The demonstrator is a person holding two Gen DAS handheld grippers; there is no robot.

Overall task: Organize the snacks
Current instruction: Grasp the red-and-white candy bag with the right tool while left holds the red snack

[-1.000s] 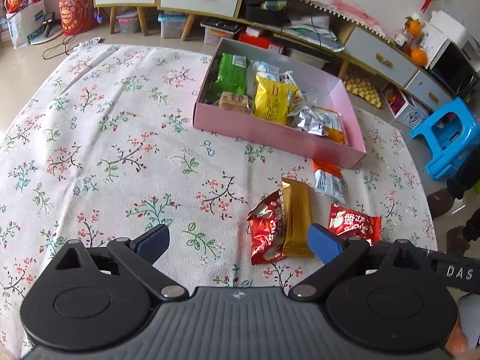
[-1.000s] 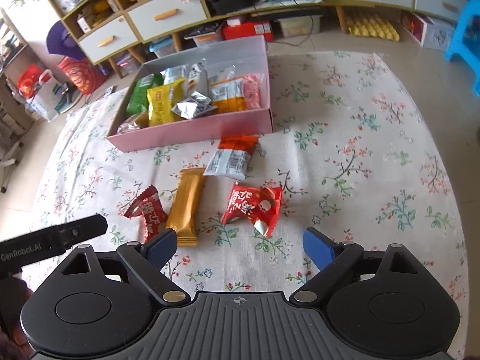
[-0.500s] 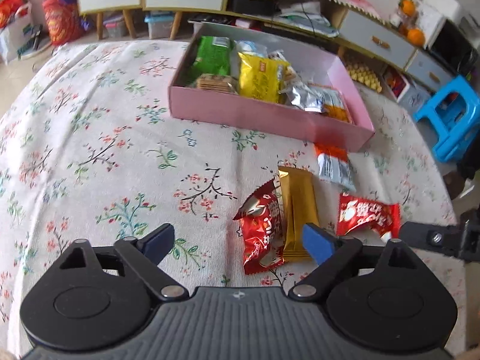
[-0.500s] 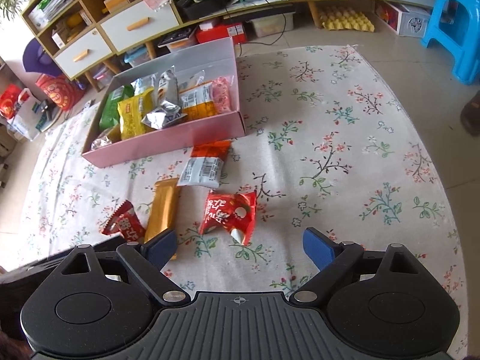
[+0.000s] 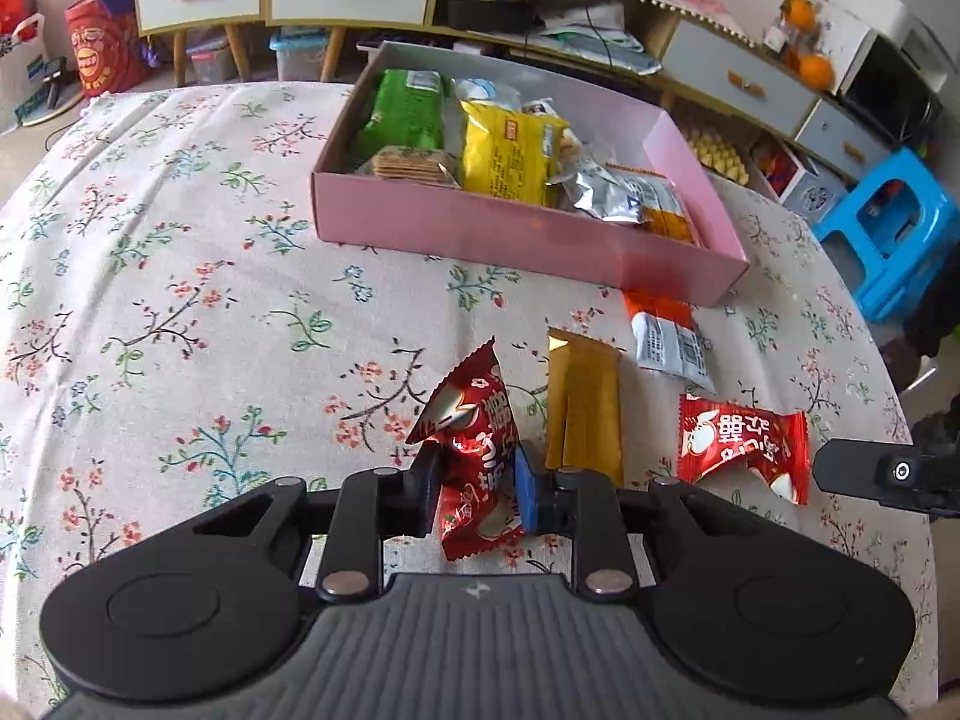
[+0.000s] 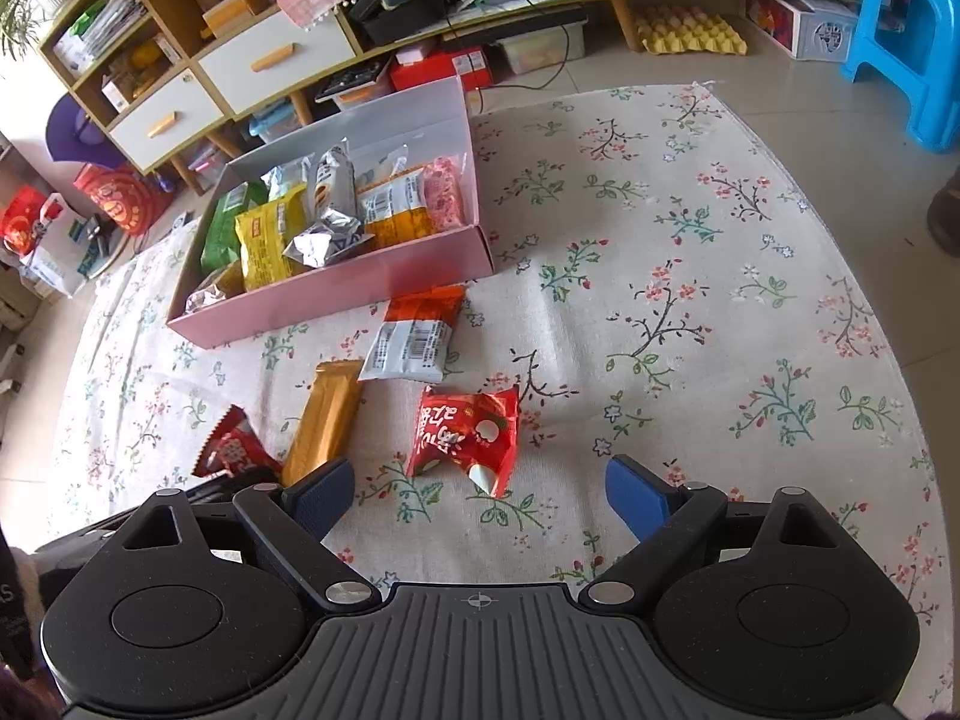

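Left wrist: left gripper closing on red snack packet

Cream tablecloth, red-and-green floral sprigs. Pale pink cardboard box ahead of both grippers. Glossy red snack packet, white lettering. Plain gold wrapper bar. Bright blue plastic stool.

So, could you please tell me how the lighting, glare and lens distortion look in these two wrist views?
Left wrist view: soft, even daylight; small glare spots on the crinkled red foil snack packet between the closing pads of the left hand-held gripper; the rectangular pink cardboard box looks bowed. Right wrist view: equally bright, faint shadows, the flowered white tablecloth curving strongly towards the edges.
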